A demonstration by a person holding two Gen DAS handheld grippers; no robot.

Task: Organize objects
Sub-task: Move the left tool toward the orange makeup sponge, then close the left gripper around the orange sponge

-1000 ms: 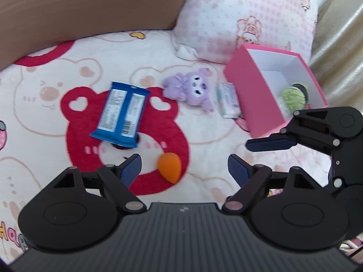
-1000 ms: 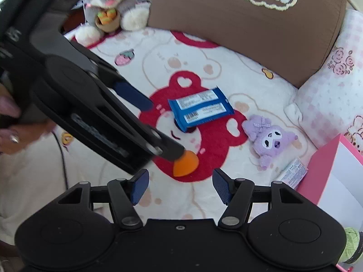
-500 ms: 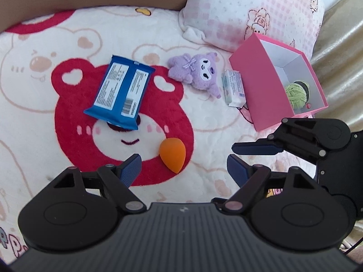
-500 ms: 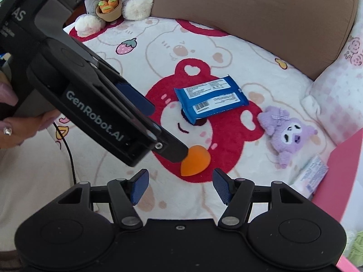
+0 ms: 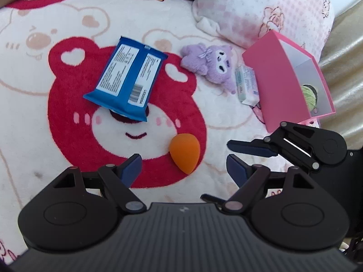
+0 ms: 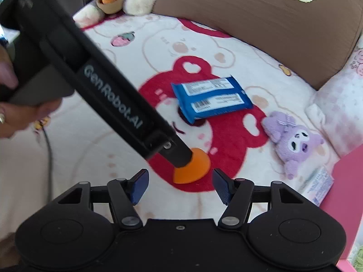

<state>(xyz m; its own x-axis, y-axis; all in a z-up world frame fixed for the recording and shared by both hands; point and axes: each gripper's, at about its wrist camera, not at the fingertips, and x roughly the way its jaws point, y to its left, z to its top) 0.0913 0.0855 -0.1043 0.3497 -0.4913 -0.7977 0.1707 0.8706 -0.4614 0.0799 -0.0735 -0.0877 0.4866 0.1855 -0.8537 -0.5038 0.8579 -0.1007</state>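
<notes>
Spread beneath everything was a cream blanket (image 5: 68, 18) printed with pale bears and one big red bear face (image 5: 68, 122). Behind it stood a brown cushion (image 6: 261, 25), with a pink checked pillow (image 5: 261, 11) beside it in the corner. By the pillow an open pink box (image 5: 281, 79) rested on the blanket, a ball of green yarn (image 5: 309, 93) inside it. In the right wrist view a grey plush rabbit (image 6: 136, 2) with a small basket of carrots sat at the far edge. On the red bear face lay a blue packet (image 5: 127, 83), label side up. Between the packet and the box a purple plush toy (image 5: 211, 65) lay on its side, and a small pale wrapped packet (image 5: 246, 83) lay against the box's outer wall. Near the red face's lower edge lay an orange sponge (image 5: 186, 156), egg-shaped and pointed at one end. The left gripper (image 5: 182, 167) hung just over the sponge with its jaws parted and nothing clamped; one fingertip (image 6: 181, 158) looked to be touching the sponge's top, though contact could not be told for sure. The right gripper (image 6: 180, 184) stood near it, jaws apart and empty, the sponge lying just ahead of its fingers.
</notes>
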